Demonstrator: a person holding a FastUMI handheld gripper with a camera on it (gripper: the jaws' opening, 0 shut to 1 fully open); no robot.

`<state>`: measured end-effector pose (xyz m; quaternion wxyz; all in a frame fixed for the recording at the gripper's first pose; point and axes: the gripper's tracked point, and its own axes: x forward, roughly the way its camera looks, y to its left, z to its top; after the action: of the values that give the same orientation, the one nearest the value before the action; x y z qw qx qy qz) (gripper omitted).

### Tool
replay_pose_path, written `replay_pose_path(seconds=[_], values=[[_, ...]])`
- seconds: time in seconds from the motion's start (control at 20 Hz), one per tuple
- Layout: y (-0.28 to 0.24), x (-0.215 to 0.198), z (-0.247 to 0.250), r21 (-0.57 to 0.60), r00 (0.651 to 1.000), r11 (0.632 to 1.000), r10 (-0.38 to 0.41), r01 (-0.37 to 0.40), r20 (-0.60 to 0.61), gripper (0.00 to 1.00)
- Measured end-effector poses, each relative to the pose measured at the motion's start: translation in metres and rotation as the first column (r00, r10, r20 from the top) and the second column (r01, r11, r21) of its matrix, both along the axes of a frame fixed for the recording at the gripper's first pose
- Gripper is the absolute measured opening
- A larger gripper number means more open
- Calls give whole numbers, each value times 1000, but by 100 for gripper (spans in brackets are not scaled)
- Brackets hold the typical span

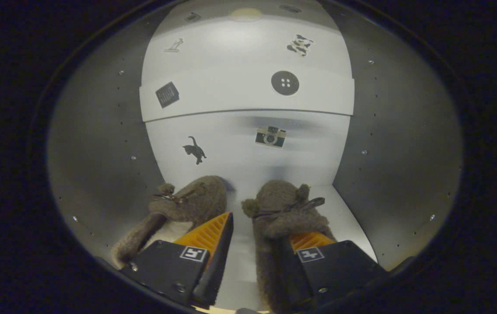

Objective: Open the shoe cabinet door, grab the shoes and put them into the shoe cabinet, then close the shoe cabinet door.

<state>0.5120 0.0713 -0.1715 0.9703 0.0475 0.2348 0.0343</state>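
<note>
Gripper (255, 237) sits inside the white shoe cabinet (100, 157), fingers spread apart w/ bare shelf floor between them, clamped on nothing. Two fuzzy brown slippers w/ small pom-poms and thin bows rest on the cabinet floor, toes toward the back wall: left slipper (187, 205) lies just outside the left finger, partly under it; right slipper (281, 209) runs along the right finger, which overlaps its heel end; can't tell if either finger actually touches fabric. Back panel (239, 87) is white w/ small stickers, incl. a black cat (195, 149), a camera (270, 136) and a round button (285, 83). Step, by my read: shoes are placed in the cabinet, so this is the release end of the put-in stage. Next move likely needs a straight pull-back w/o snagging the slippers, then finding the door and swinging it shut. Door itself can't be placed from here.
</note>
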Motion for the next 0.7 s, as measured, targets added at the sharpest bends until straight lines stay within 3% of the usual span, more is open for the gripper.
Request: replay_pose_path(seconds=[0.1,0.4,0.65,0.7], values=[[-1,-11,5,-3,1000,1000,-1,1,20,66],[-2,-76,42,-47,986,999,21,-14,165,66],[10,-164,81,-4,967,998,62,-63,246,100],[9,-183,87,-3,961,998,63,-64,268,100]])
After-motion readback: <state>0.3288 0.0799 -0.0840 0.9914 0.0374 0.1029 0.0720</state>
